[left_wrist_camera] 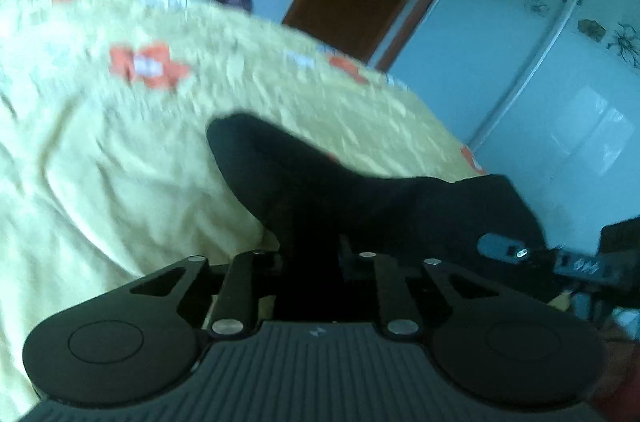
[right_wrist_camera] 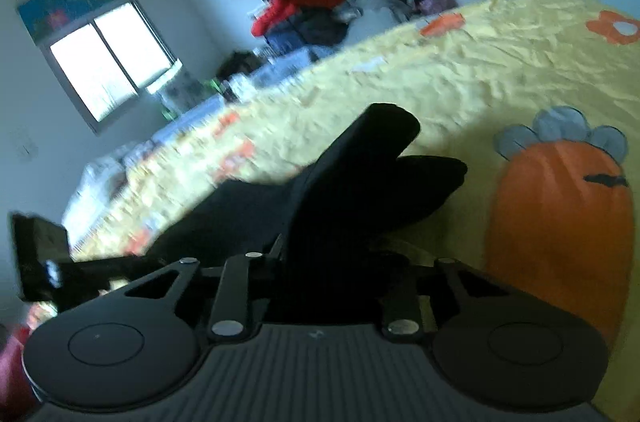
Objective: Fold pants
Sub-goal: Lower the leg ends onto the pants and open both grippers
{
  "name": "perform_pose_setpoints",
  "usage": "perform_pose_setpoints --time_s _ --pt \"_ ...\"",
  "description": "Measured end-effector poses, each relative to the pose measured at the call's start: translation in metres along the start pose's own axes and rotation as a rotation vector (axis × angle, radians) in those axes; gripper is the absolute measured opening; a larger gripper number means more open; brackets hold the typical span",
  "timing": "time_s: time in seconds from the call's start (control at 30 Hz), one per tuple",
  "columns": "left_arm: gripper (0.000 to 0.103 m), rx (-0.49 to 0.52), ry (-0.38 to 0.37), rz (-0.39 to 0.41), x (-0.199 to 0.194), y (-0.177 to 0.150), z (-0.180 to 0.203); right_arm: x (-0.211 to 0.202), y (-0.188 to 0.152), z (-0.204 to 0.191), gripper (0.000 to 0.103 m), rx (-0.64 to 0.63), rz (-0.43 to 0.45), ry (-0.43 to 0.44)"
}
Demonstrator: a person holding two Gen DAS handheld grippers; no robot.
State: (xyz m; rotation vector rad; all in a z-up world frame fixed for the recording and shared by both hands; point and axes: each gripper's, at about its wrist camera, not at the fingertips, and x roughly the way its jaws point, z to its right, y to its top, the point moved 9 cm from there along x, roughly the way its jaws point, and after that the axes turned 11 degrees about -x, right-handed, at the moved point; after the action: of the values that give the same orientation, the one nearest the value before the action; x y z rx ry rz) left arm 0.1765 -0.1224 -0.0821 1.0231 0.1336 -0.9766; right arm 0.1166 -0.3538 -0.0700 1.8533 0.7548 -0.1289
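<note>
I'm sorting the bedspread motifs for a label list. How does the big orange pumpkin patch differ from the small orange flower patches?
The pumpkin patch is far larger than each flower patch. The pumpkin is a tall rounded oval topped with grey-blue lobes; the flower is petal-shaped around a white centre. The pumpkin carries a small dark mark; none shows on the flower. Both are orange and lie on the yellow bedspread.

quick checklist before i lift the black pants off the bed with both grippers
1. Left gripper shut on the black pants: ok, cloth sits bunched between the jaws.
2. Right gripper shut on the pants: ok, fabric fills the jaws.
3. Which part each gripper holds, waistband or hem: cannot tell, all dark and blurred.
4. Legs lying flat and aligned: not ok, they splay apart in the right wrist view.
5. Yellow bedspread not caught in a grip: cannot tell.
</note>
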Motion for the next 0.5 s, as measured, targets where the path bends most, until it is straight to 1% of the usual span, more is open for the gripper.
perform_pose_setpoints --time_s 0.07,0.13,0.2,0.3,0.4,0.5 --pt "0.017 0.055 0.014 0.054 -0.013 0.011 0.004 0.0 0.012 -0.015 0.027 -0.016 0.016 0.047" --pt "0.017 0.078 0.026 0.099 -0.026 0.024 0.004 0.007 0.026 -0.032 0.027 -0.048 0.022 0.07" --pt "0.017 0.091 0.052 0.141 -0.038 0.041 -0.002 0.019 0.037 -0.049 0.027 -0.074 0.029 0.099" --pt "0.017 0.081 0.096 0.185 -0.056 0.066 -0.022 0.043 0.051 -0.07 0.027 -0.101 0.041 0.133" --pt "0.017 0.076 0.166 0.194 -0.071 0.082 -0.045 0.072 0.058 -0.082 0.027 -0.07 0.046 0.18" --pt "0.018 0.058 0.219 0.163 -0.069 0.087 -0.07 0.104 0.049 -0.084 0.027 -0.05 -0.002 0.174"
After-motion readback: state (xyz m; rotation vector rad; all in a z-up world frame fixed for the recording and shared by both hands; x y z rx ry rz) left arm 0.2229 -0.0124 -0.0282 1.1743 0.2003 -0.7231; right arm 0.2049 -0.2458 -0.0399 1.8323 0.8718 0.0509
